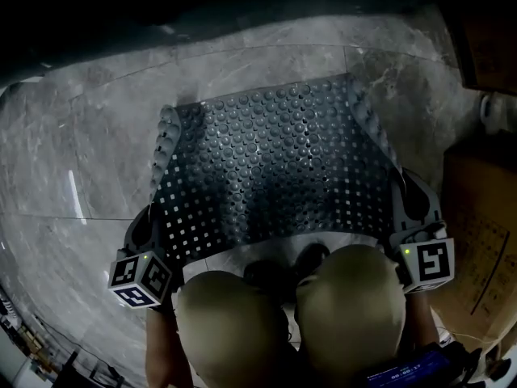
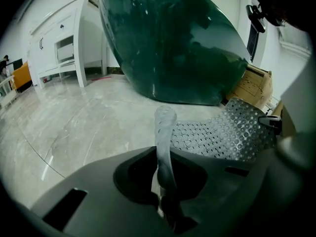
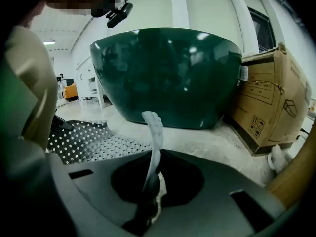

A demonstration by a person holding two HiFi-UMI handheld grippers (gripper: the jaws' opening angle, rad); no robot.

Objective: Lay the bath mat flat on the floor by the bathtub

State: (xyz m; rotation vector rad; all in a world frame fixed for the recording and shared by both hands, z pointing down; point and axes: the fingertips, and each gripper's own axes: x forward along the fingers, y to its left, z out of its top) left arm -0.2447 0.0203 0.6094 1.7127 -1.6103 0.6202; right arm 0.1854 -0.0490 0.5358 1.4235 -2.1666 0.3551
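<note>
**Both grippers on bath mat (image 1: 275, 168)**

We've got the left gripper (image 1: 152, 221) clamped on its left edge, right gripper (image 1: 406, 194) on its right edge. It spans the floor (image 1: 89, 152) in front of the bathtub (image 3: 168, 73), side edges curled up.

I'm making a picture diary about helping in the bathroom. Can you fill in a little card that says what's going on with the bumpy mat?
thing handled: bath mat, grey, bumpy, with small holes
left gripper: shut on the mat's near left corner
right gripper: shut on the mat's near right corner
mat's state: spread over the marble floor, side edges curled up, not yet flat
bathtub: dark green, close to the mat's far edge
to the right: cardboard box
</note>
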